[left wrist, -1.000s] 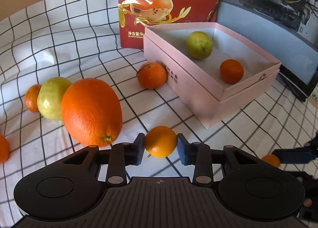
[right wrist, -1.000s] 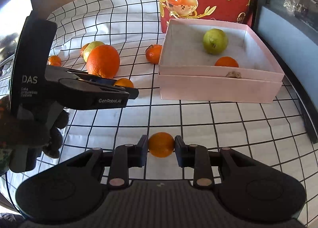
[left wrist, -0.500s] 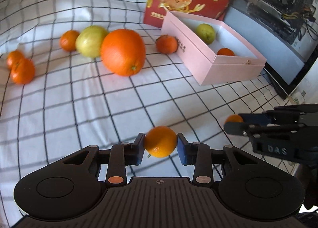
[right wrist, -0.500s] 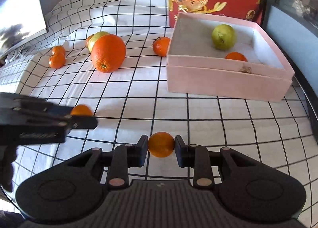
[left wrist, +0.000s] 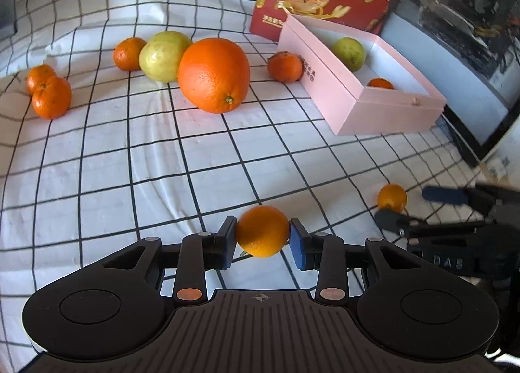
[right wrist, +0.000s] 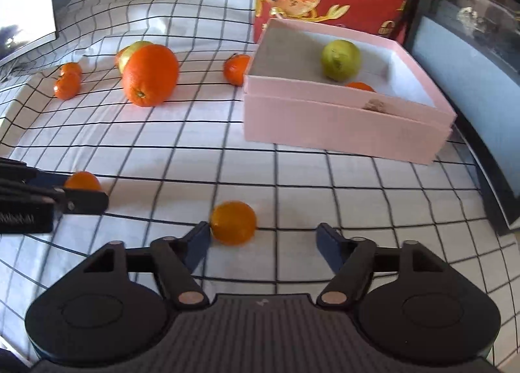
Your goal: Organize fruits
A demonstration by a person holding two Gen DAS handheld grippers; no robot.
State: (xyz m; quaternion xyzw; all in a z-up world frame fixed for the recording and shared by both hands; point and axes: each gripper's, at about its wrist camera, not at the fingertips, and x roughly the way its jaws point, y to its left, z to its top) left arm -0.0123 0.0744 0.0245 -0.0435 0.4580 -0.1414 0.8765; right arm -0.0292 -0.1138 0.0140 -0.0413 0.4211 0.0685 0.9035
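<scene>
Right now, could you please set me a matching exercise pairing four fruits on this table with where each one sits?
Things:
1. green pear
2. big orange
3. left-side mandarin
4. right-side mandarin

Places:
A. loose on the cloth between opening jaws
B. inside the pink box
C. clamped in the left gripper
D. on the cloth beside a yellow-green fruit

Pairs: 1-B, 2-D, 3-C, 4-A

A small round mandarin (left wrist: 262,231) sits clamped between two dark fingers (left wrist: 226,242); a second small mandarin (right wrist: 233,223) lies on the checked tabletop (left wrist: 162,158), touching one finger (right wrist: 199,241) of a widening pair; beyond lie a large orange (left wrist: 214,75), a yellow-green fruit (left wrist: 164,56) and four mandarins; an open pink box (right wrist: 341,126) holds one green fruit (right wrist: 340,60) and one mandarin (right wrist: 360,86).
</scene>
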